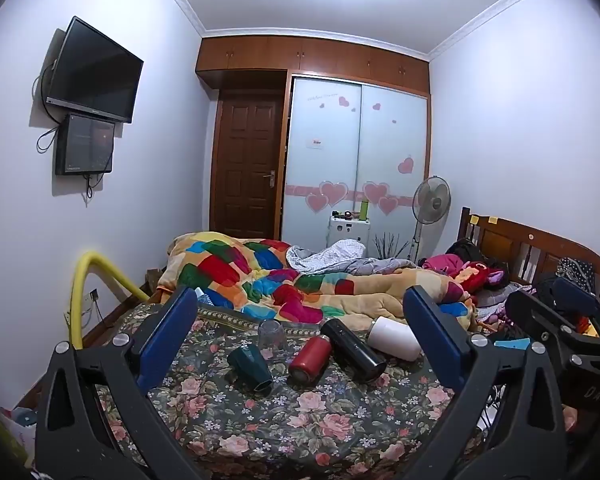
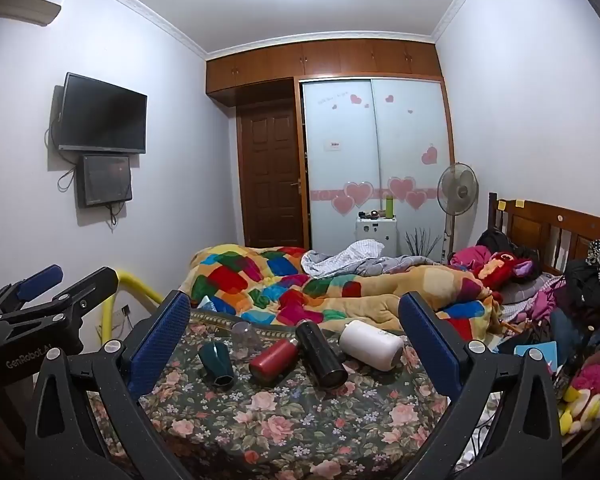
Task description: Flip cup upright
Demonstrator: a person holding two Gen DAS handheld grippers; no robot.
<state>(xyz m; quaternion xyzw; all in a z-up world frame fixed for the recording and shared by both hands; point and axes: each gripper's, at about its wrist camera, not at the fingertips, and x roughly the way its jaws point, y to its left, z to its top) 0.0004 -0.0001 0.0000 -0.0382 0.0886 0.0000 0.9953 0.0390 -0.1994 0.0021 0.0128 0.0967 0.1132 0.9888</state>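
Left gripper [image 1: 300,344] and right gripper [image 2: 296,344] both hold wide, empty. Between their fingers, on the floral bed cover [image 2: 284,420], lie a teal cup [image 2: 217,364], red flask [image 2: 273,359], black flask [image 2: 321,356] and white tumbler [image 2: 371,344]. Behind the teal cup stands an inverted clear glass [image 1: 272,334].

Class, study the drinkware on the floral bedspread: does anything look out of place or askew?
Yes. None stands upright: the green cup, red bottle, black flask and white tumbler lie tipped on their sides, and the clear glass appears to sit mouth-down. No spill is visible.
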